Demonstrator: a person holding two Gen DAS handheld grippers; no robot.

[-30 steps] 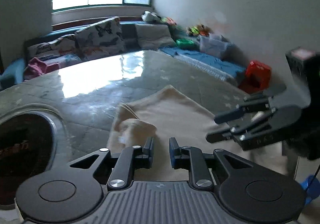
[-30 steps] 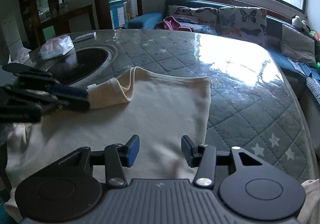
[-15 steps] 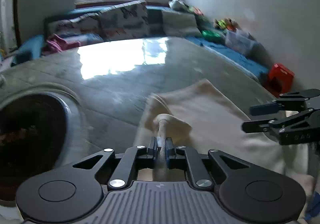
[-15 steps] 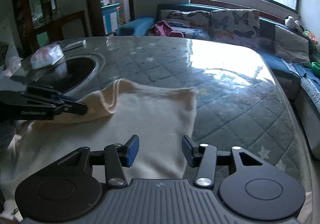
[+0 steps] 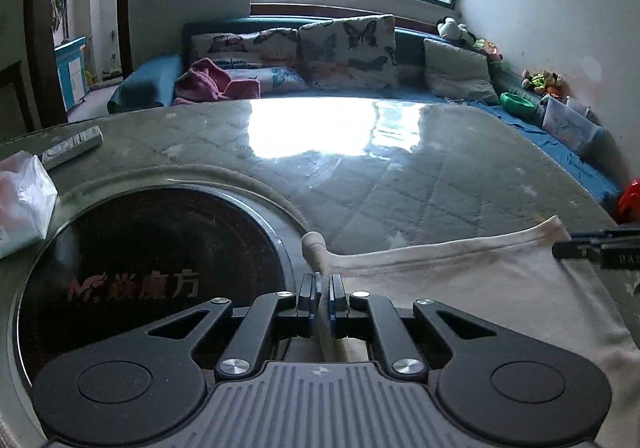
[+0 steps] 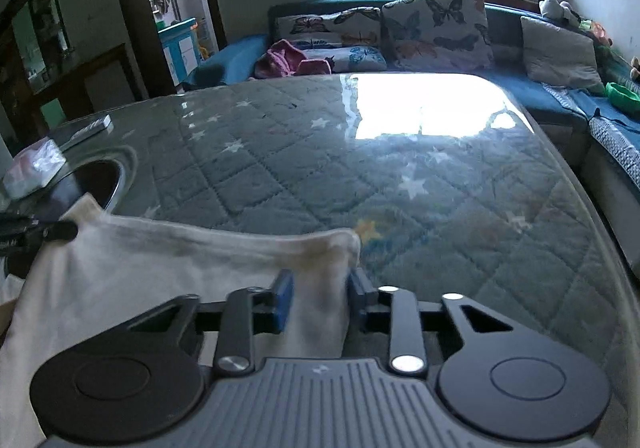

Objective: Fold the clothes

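Left gripper (image 5: pixel 323 298) clenched on a corner of the cream garment (image 5: pixel 472 288); right gripper (image 6: pixel 320 298) wider apart, pads either side of the opposite corner, cloth bunched between, grip uncertain. Garment stretched between both, low over the quilted table (image 6: pixel 400 167). Beside it, dark round hob (image 5: pixel 152 268). Further off, white packet (image 5: pixel 20 203), remote (image 5: pixel 72 147), sofa cushions (image 5: pixel 348 43).

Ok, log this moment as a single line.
task: fold clothes | left gripper: shut on garment corner | right gripper: open around other corner, not clamped | hem stretched between them over table
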